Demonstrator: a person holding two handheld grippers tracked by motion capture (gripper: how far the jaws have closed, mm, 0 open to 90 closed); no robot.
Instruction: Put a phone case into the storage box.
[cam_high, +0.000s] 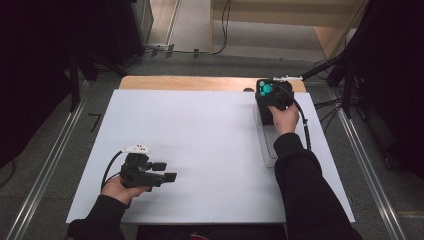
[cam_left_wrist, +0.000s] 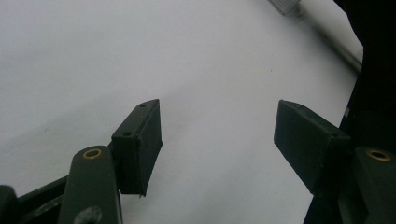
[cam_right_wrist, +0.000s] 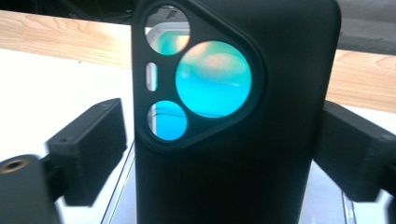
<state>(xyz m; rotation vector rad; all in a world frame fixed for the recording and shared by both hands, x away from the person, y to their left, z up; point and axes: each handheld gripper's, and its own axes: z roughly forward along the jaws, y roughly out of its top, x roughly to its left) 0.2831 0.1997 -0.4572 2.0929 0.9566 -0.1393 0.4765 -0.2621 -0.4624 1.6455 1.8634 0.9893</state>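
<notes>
My right gripper is raised over the far right of the white table top, in a hand with a black sleeve. It is shut on a black phone case that stands upright between its jaws; teal shows through the case's three-cornered camera cutout. From above, the phone case shows as teal spots on black. My left gripper lies low at the near left and points right. In its own view the left gripper is open, with bare white surface between its jaws.
A clear shallow tray lies on the table under the right forearm, and its rim shows below the case. A wooden table edge runs along the far side. Cables and dark stands surround the table.
</notes>
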